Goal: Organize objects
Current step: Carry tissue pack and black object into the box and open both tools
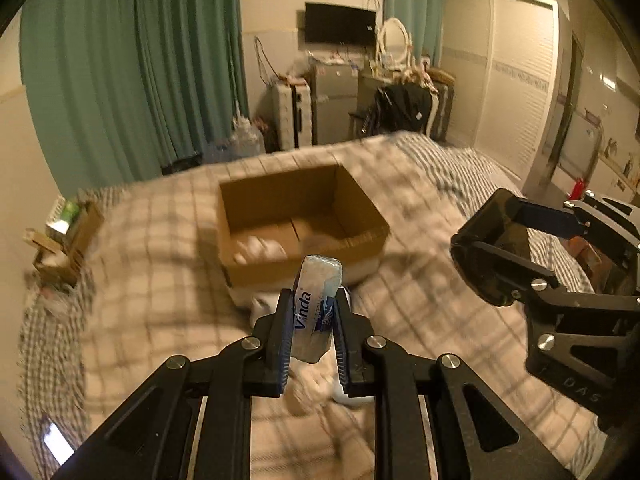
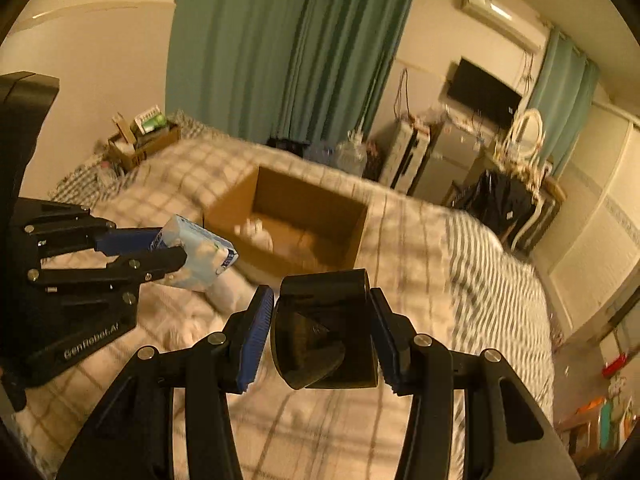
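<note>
My left gripper [image 1: 310,314] clamped tissue pack [image 1: 316,304], right gripper [image 2: 320,332] half-open around black case [image 2: 326,328]; both above bed [image 1: 160,280], cardboard box [image 1: 298,216] held few white things, more white things outside

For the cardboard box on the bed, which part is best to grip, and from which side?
Grip the cardboard box by its near wall, from above: it stands open-topped, and that thin upright edge fits between two fingers. Both grippers are occupied, though: the left gripper holds a tissue pack and the right gripper a black case.
</note>
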